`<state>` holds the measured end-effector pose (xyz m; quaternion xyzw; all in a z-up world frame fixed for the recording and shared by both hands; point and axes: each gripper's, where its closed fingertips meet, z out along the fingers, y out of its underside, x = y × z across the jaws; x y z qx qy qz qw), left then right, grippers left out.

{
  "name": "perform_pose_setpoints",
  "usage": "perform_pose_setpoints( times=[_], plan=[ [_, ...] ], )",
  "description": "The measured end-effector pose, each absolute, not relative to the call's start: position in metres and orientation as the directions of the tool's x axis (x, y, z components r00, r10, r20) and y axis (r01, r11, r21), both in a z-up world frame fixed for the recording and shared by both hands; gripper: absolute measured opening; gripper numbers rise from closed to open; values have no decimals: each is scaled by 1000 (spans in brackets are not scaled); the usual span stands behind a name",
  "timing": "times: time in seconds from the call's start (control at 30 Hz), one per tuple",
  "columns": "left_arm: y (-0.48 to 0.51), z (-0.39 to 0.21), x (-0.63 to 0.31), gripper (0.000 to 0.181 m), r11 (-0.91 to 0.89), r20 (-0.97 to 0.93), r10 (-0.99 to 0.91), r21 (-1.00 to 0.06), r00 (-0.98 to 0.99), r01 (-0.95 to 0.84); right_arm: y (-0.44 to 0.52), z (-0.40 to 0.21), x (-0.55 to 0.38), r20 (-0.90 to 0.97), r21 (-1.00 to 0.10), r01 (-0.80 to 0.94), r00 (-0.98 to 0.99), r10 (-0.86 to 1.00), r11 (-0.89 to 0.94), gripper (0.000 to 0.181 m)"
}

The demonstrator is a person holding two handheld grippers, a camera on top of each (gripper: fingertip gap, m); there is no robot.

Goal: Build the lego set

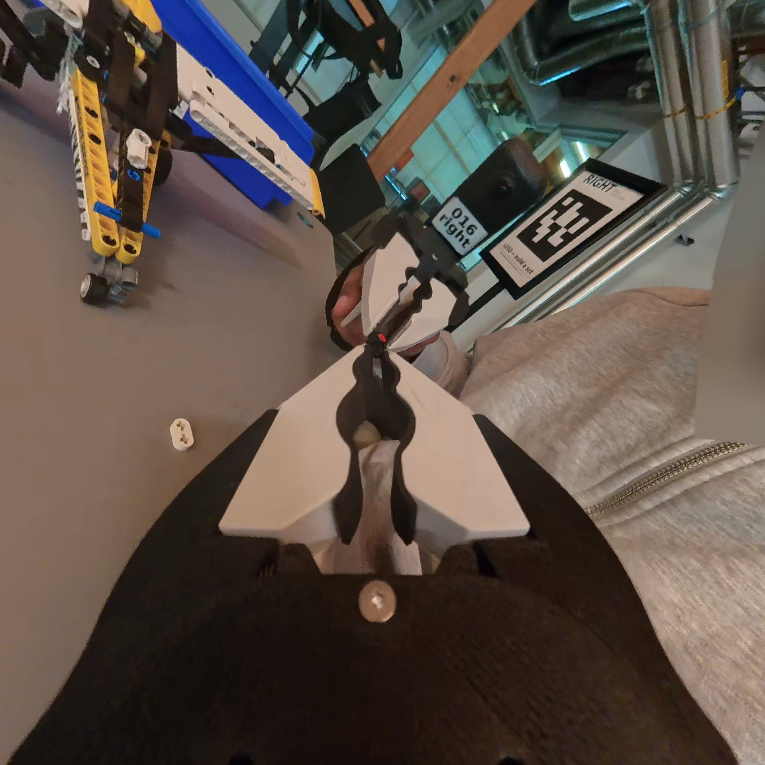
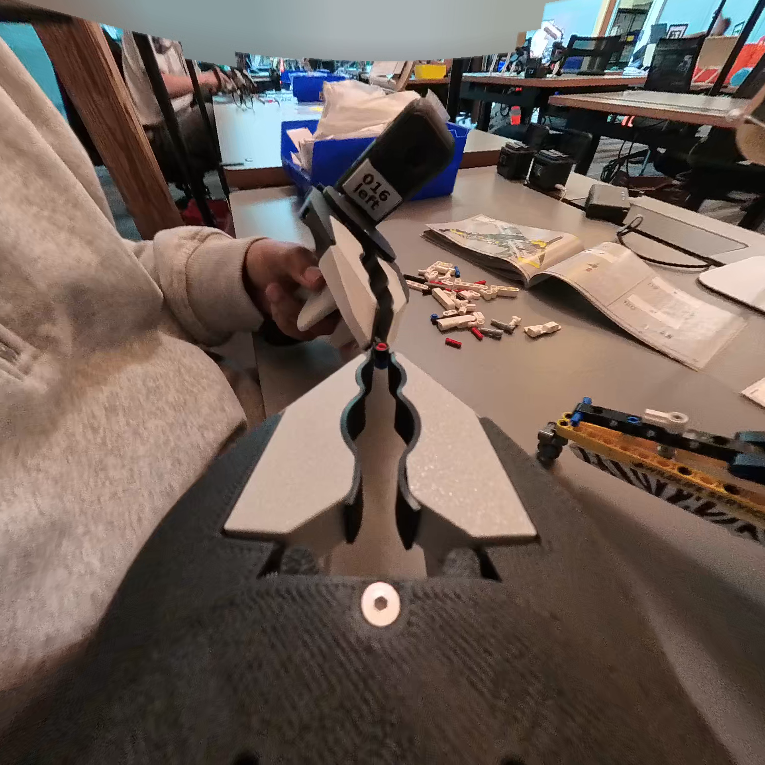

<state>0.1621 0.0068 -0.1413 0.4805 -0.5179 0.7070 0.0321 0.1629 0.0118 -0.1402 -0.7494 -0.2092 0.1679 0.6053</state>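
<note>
My left gripper (image 1: 374, 352) and right gripper (image 2: 381, 361) meet tip to tip in the air, above the table's near edge. Both are shut on one small pin piece with a red end (image 2: 381, 347) and a blue part; its red end also shows in the left wrist view (image 1: 381, 337). The right gripper (image 1: 395, 318) faces mine in the left wrist view, and the left gripper (image 2: 374, 327) shows in the right wrist view. The yellow and black lego model (image 1: 111, 145) lies on the grey table (image 1: 207, 331), far left; it also shows at the right of the right wrist view (image 2: 662, 455).
A small white lego piece (image 1: 181, 433) lies alone on the table. A pile of loose white, red and grey parts (image 2: 463, 298) sits beside an open instruction booklet (image 2: 600, 285). A blue bin (image 2: 331, 161) stands behind. A person's grey sleeve (image 2: 103, 331) is close by. My two grippers' fingertips are within a few centimetres of each other.
</note>
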Motion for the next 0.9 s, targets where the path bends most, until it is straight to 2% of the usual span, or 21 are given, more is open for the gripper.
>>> perform_pose_setpoints(
  times=[0.33, 0.9],
  plan=[
    [-4, -144, 153, 2, -414, 715, -417, -699, -561, -583, 6, -142, 151, 36, -975, 156, 812, 582, -157, 6],
    [-9, -146, 151, 2, -400, 721, -398, -693, -567, -600, 2, -145, 148, -2, -977, 130, 789, 615, -170, 6]
  ],
)
